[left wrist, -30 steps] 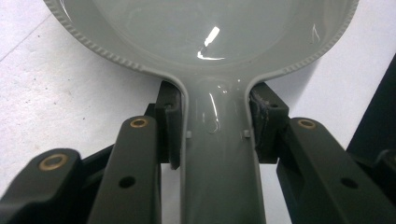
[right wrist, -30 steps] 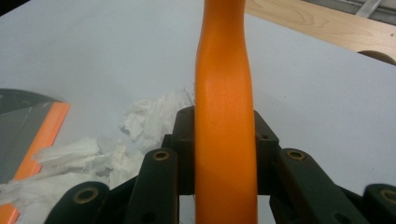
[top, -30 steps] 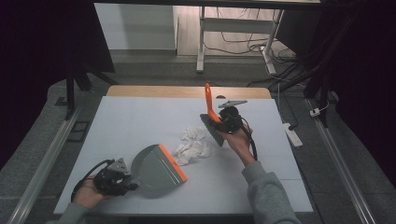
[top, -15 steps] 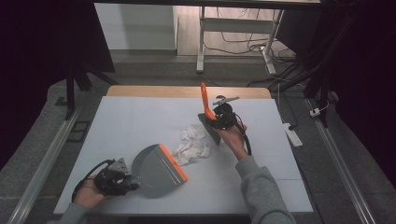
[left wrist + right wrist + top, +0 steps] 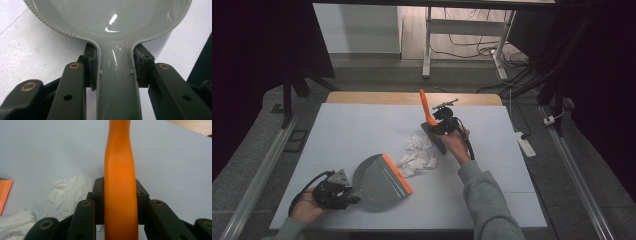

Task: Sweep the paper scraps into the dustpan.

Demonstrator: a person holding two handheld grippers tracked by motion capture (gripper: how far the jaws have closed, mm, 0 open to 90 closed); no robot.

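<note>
We see a pale grey-white tabletop [image 5: 362, 135] with a strip of bare wood along its far edge. Near its middle lie crumpled white tissues [image 5: 419, 153], touching one another in a loose heap, and just beside them toward the near left sits a grey dustpan [image 5: 374, 181] with an orange lip [image 5: 397, 173] facing the heap, its handle pointing to the near left corner. At the heap's right side the dark head of a brush [image 5: 435, 138] rests on the surface, touching the paper, its orange handle [image 5: 426, 107] rising away from us.
</note>
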